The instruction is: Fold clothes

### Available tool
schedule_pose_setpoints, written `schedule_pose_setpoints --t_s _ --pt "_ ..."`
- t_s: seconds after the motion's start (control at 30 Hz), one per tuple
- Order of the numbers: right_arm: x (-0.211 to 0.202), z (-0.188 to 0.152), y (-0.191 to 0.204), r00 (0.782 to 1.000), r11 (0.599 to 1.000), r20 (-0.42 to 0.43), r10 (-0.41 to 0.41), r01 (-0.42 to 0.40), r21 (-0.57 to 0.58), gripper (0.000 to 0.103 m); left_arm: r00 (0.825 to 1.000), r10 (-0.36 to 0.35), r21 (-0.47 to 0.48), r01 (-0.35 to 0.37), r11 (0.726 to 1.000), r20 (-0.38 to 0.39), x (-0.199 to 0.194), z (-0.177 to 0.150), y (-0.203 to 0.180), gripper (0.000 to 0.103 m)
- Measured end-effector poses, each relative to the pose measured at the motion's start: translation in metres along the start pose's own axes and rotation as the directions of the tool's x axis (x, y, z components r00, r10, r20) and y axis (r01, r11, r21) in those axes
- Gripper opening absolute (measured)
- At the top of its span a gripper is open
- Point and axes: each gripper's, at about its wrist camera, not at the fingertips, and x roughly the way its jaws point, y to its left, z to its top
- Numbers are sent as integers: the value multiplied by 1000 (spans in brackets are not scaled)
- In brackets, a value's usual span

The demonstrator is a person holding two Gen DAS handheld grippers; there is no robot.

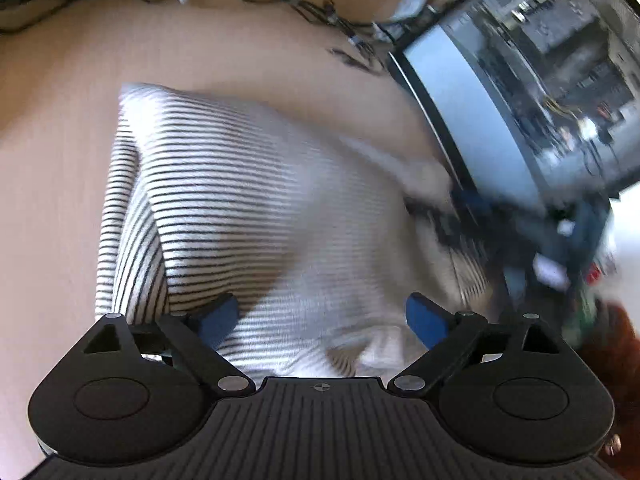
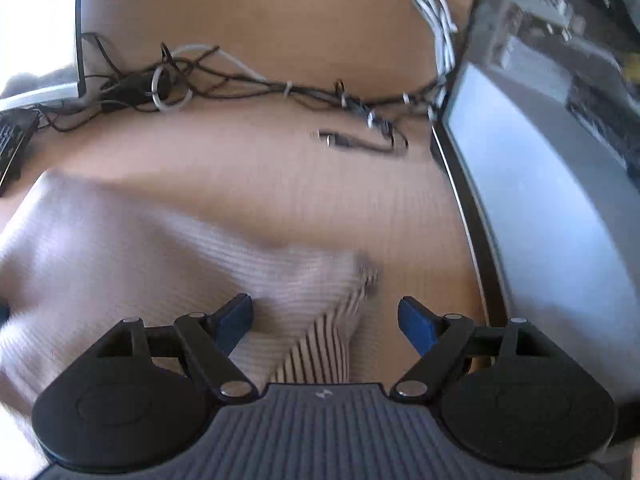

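A white garment with thin black stripes (image 1: 248, 200) lies partly folded on the wooden table (image 1: 60, 128). My left gripper (image 1: 322, 320) is open, its blue pads just above the garment's near edge, holding nothing. The garment also shows in the right wrist view (image 2: 132, 248), blurred, with a striped corner (image 2: 320, 352) under the gripper. My right gripper (image 2: 325, 322) is open over that corner, holding nothing. The other gripper (image 1: 552, 248) shows blurred at the garment's right edge in the left wrist view.
A monitor (image 1: 520, 92) leans at the right, also in the right wrist view (image 2: 560, 200). A tangle of black and white cables (image 2: 240, 84) lies across the back of the table. A keyboard (image 2: 12, 144) sits at the far left.
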Motion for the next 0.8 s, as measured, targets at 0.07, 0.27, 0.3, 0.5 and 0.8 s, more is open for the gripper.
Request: schedule_pose_setpoints --t_s 0.07,0.27,0.3,0.5,0.8 --pt "-8 -12 -2 1000 999 -10 23 -23 25 82 1000 15 4 -15 1000 25 0 9 -1 96" --pt "-34 -34 -1 985 981 -74 158 -148 125 89 993 61 12 -62 998 102 0 36 -5 98" --pt "-41 -35 2 982 978 -71 176 -167 123 89 991 68 13 -70 997 114 0 40 -5 98" --pt "-86 -14 -8 982 979 85 170 -178 97 98 986 85 40 -91 995 144 6 53 -13 97" --pt "-32 -8 -7 999 998 -11 45 -46 -36 52 1000 19 170 -18 985 -5 35 10 -38 74"
